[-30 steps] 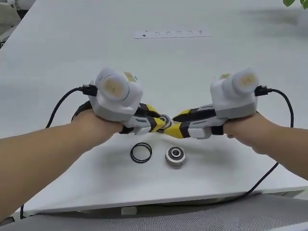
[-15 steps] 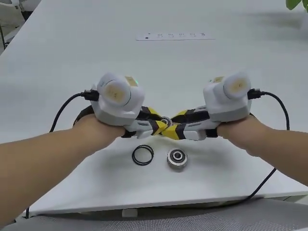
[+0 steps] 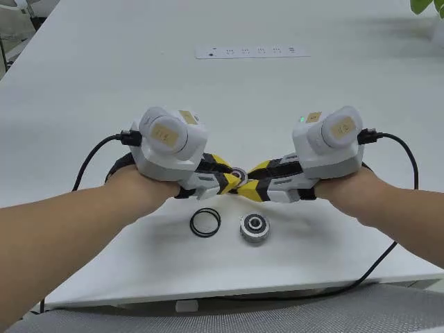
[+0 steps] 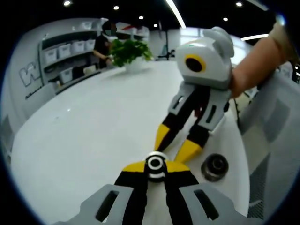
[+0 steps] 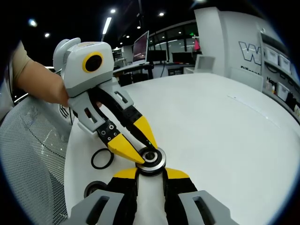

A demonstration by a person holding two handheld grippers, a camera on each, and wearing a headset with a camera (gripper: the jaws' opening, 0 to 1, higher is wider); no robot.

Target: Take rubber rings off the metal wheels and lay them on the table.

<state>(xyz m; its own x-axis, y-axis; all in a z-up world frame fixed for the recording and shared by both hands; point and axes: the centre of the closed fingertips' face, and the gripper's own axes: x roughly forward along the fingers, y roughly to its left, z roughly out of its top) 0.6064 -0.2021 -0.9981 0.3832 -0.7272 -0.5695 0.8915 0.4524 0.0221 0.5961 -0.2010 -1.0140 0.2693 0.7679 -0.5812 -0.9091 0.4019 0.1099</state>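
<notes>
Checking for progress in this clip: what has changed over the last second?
Nothing visibly changed; the slight shift is the headset camera. The left gripper and right gripper still meet at the held metal wheel above the table. The loose rubber ring and the second metal wheel lie where they were.

Two grippers: left gripper (image 3: pixel 234 180), right gripper (image 3: pixel 245 189). Two wheels: held wheel (image 3: pixel 238 173), near wheel (image 3: pixel 254 226). One ring (image 3: pixel 205 222). One far power strip (image 3: pixel 252 51).
</notes>
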